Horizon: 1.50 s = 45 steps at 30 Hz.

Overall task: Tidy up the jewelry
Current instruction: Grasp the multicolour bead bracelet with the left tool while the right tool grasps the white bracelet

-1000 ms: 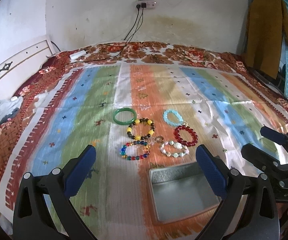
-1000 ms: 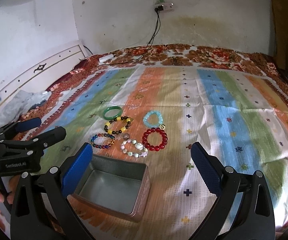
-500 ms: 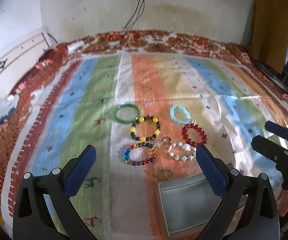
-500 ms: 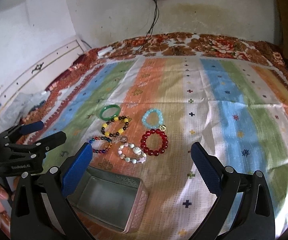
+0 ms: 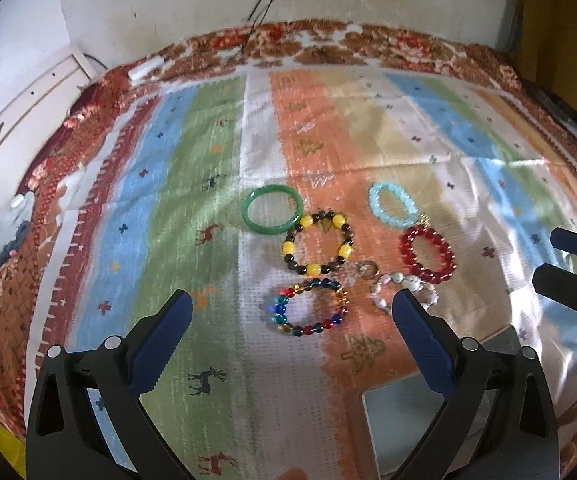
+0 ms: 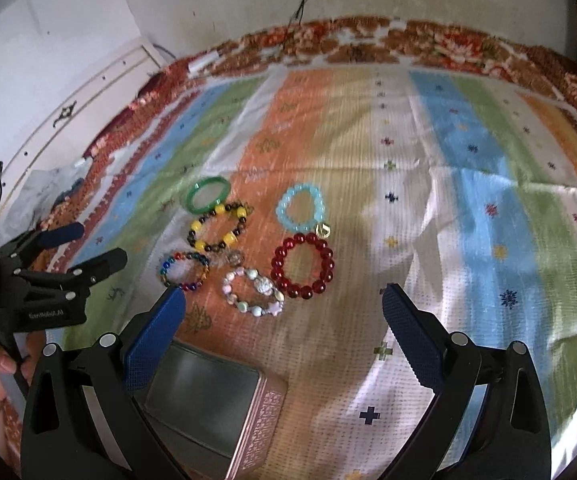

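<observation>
Both jaws are standing wide apart and gripping nothing: the left gripper (image 5: 288, 312) and right gripper (image 6: 284, 300) are hovering over the striped blanket (image 6: 468, 200). Six bracelets are lying clustered just beyond the open tin (image 6: 208, 404), with the pale star bracelet (image 6: 253, 290) nearest it and the green bangle (image 5: 271, 213) farthest.

green bangle (image 5: 272, 212), red bracelet (image 5: 427, 255), striped cloth (image 5: 192, 168)

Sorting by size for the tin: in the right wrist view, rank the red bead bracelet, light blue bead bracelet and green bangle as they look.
1. Red bead bracelet, clearly largest.
2. Light blue bead bracelet and smooth green bangle look alike; both lie farther from the camera, so unsure.
</observation>
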Each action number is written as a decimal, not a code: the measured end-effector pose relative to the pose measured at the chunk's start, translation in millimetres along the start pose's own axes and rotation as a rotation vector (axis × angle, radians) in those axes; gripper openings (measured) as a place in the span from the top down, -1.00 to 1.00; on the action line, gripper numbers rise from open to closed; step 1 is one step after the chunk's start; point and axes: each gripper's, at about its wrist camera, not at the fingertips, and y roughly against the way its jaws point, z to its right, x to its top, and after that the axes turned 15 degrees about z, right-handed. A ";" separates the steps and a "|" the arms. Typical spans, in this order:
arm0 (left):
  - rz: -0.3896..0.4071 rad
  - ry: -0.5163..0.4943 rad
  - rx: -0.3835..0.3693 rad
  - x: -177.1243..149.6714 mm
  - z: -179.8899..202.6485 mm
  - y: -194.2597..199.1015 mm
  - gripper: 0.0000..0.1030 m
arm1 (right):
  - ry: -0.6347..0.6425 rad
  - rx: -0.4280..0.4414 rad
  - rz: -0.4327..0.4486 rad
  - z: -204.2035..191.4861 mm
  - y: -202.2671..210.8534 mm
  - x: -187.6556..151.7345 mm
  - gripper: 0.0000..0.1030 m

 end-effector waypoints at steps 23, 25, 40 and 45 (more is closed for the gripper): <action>-0.289 0.088 -0.084 -11.0 -23.2 -76.5 -0.89 | -0.134 0.108 -0.324 10.6 -80.5 -12.4 -0.93; -0.300 0.073 -0.084 -11.6 -23.3 -81.5 -0.83 | -0.134 0.100 -0.345 12.4 -86.9 -13.6 -0.92; -0.346 0.032 -0.092 -16.4 -18.5 -100.9 -0.23 | -0.147 0.071 -0.446 17.9 -120.7 -21.9 -0.59; -0.372 0.033 -0.093 -20.3 -21.2 -110.3 0.02 | -0.114 0.027 -0.461 18.3 -125.6 -20.6 -0.26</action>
